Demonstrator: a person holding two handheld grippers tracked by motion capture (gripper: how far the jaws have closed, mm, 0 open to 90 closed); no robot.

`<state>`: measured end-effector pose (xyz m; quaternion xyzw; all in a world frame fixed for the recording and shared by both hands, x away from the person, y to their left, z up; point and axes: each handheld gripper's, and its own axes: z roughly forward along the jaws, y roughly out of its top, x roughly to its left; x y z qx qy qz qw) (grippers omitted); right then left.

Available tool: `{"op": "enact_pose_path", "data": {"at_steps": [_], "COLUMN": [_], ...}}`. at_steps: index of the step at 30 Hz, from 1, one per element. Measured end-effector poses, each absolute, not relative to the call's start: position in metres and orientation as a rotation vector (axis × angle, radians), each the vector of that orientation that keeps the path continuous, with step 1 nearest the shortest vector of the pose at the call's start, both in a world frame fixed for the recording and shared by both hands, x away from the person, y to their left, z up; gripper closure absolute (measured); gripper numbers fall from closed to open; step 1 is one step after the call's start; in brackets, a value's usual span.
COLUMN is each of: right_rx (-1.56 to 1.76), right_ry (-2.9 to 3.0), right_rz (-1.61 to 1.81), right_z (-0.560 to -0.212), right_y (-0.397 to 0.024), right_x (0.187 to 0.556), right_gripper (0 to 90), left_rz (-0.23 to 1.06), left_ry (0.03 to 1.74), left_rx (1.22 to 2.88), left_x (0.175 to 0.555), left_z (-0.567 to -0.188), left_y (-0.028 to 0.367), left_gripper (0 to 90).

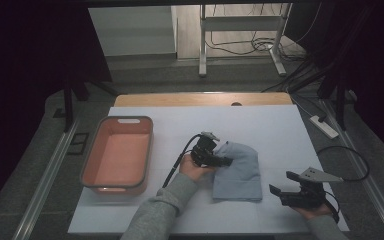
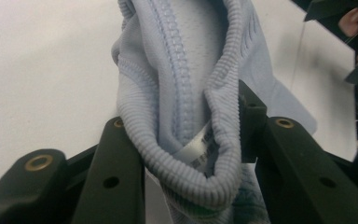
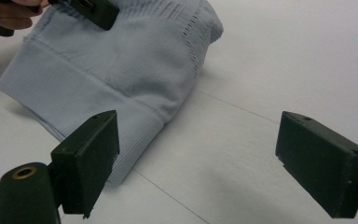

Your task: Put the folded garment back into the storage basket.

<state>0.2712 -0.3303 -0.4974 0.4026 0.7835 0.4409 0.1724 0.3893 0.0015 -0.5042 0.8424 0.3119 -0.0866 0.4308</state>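
Pale blue knit fabric is lying just right of the middle of the high view: a folded garment (image 1: 237,170) with a ribbed band, spread on the white table cover (image 1: 280,130). The left gripper (image 1: 222,161) is sitting at the garment's left edge, held by the person's left hand (image 1: 192,170), whose grey sleeve (image 1: 162,210) is coming in from the bottom of the frame. In the left gripper view the garment (image 2: 186,84) is filling the centre, its thick ribbed hem (image 2: 191,182) bunching up between the two black jaws, which are pressing on it from both sides; a white label (image 2: 198,151) is peeking out from inside the fold. So the left gripper (image 2: 191,149) is clenching the hem of the garment.

At the lower right of the high view, the right gripper (image 1: 282,184) is resting in the person's right hand (image 1: 312,210), well apart from the garment's right edge, with its jaws standing wide and nothing between them. In the right gripper view the right gripper (image 3: 196,158) is pointing at bare table cover (image 3: 284,60), while the garment (image 3: 116,79) is occupying the upper left of the frame, its ribbed band (image 3: 84,112) running toward the near jaw at lower left. A jaw of the left gripper (image 3: 95,11) is showing at the top left edge, on the fabric.

At the left of the high view an orange tub (image 1: 117,155) with a grey rim is sitting on the table cover, apart from the garment.
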Motion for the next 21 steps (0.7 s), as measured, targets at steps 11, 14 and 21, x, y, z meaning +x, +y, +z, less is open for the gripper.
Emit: {"op": "enact_pose_path", "data": {"at_steps": [11, 14, 21], "right_rx": [1.145, 1.146, 1.146], "right_ry": [2.212, 2.210, 2.210], "right_rz": [1.252, 1.250, 1.247], "right_z": [-0.497, -0.497, -0.497], "right_y": [-0.332, -0.332, -0.332], "right_x": [0.271, 0.271, 0.271], "right_gripper": [14.0, 14.0, 14.0], "left_rz": [-0.210, -0.203, -0.189], "left_ry": [0.744, 0.728, 0.712], "left_rx": [2.040, 2.022, 1.987], "left_x": [0.380, 0.376, 0.370], "left_z": [-0.488, -0.481, -0.470], "left_y": [0.009, 0.013, 0.023], "left_gripper": [62.8, 62.8, 62.9]}}
